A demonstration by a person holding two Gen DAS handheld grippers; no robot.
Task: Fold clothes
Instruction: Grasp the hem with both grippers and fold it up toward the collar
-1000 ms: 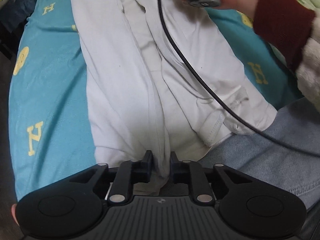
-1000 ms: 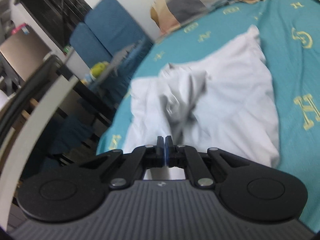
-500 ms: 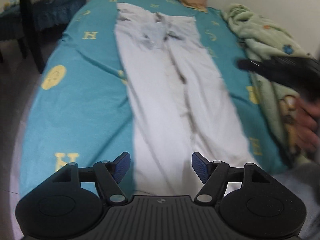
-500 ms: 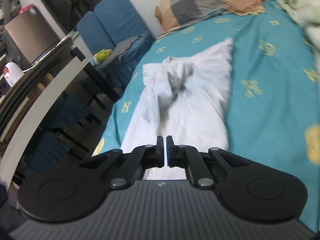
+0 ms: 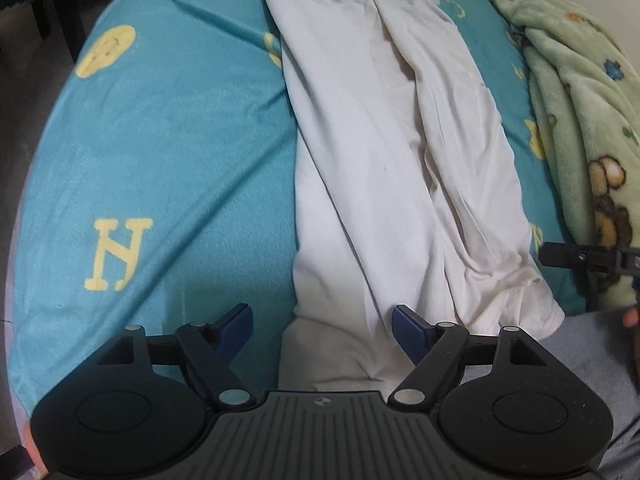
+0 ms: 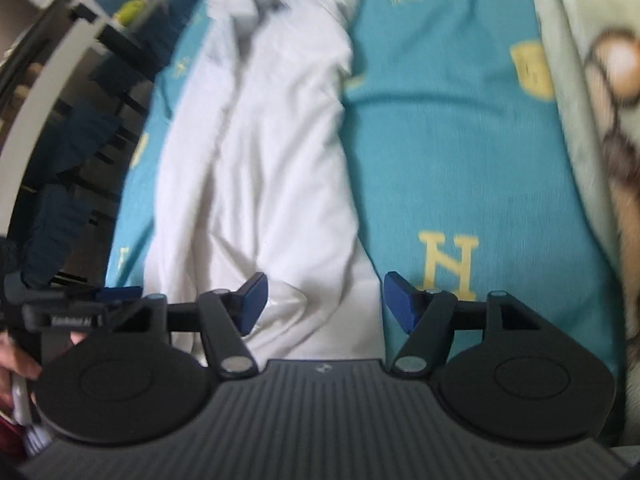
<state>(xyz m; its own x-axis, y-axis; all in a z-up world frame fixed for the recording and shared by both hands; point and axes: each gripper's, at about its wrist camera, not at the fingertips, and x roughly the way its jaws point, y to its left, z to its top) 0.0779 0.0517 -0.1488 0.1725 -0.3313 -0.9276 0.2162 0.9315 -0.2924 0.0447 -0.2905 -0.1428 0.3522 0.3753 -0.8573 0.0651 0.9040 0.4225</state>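
Observation:
A pair of white trousers point(image 5: 392, 152) lies stretched lengthwise on the teal bedsheet point(image 5: 168, 152), waistband far, leg hems near. My left gripper point(image 5: 322, 328) is open and empty, hovering over the near hem of the left leg. In the right wrist view the trousers point(image 6: 260, 168) show again, blurred. My right gripper point(image 6: 324, 300) is open and empty above the near hem of the right leg. The right gripper's tip also shows at the right edge of the left wrist view point(image 5: 592, 259).
A green fleece blanket point(image 5: 580, 92) with a bear print lies along the bed's right side. A dark chair and shelving point(image 6: 68, 120) stand left of the bed. The person's jeans-clad leg point(image 5: 600, 344) is at the near right.
My left gripper let go of the trouser hem and opened wide. My right gripper went from shut to open and dropped toward the near hem. The trousers now lie stretched out flat.

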